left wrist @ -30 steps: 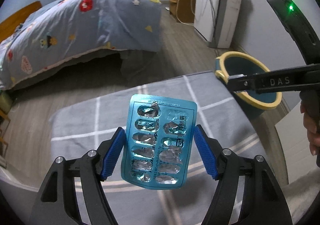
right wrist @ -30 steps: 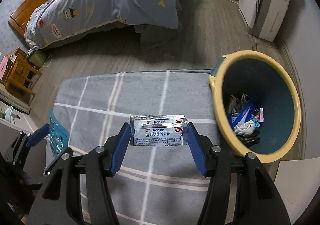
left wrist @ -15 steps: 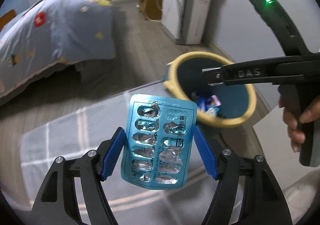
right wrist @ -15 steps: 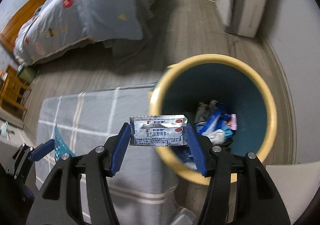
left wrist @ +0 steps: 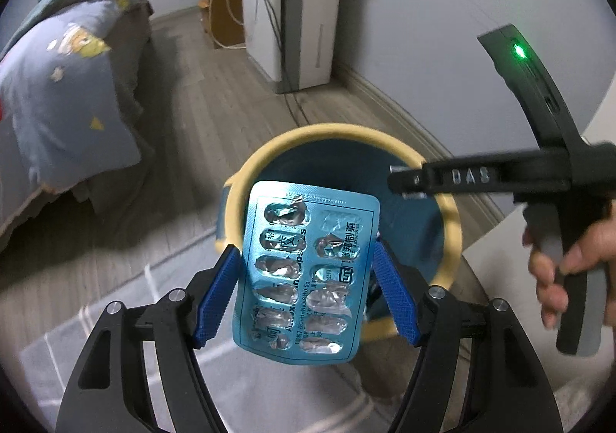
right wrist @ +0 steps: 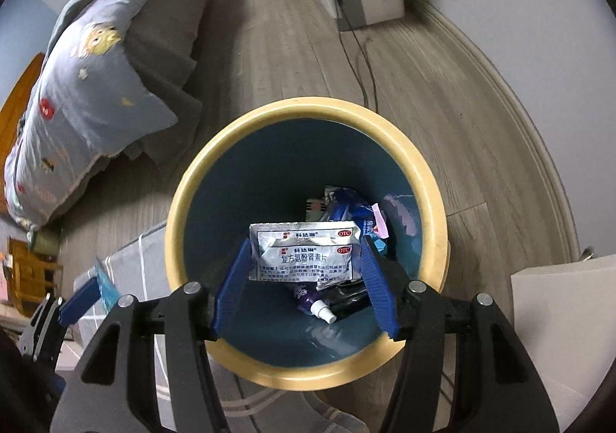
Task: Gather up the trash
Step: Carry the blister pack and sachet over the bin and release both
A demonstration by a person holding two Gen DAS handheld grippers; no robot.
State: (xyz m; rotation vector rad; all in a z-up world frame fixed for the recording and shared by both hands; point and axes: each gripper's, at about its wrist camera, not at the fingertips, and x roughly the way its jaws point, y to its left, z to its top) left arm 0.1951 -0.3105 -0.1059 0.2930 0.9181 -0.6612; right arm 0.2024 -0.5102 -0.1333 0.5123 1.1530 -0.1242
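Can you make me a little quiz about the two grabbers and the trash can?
1. What does the left gripper hold?
2. True or false: the trash can is empty.
3. The right gripper holds its silver sachet: A over the bed, B over the trash can, C over the rug.

Key:
1. A blue blister pack, its pockets already popped.
2. False: wrappers and a small bottle lie inside.
3. B.

left wrist: steeply down, near bin [left wrist: 448, 217] | right wrist: close above it | shared: bin, bed [right wrist: 88, 86]
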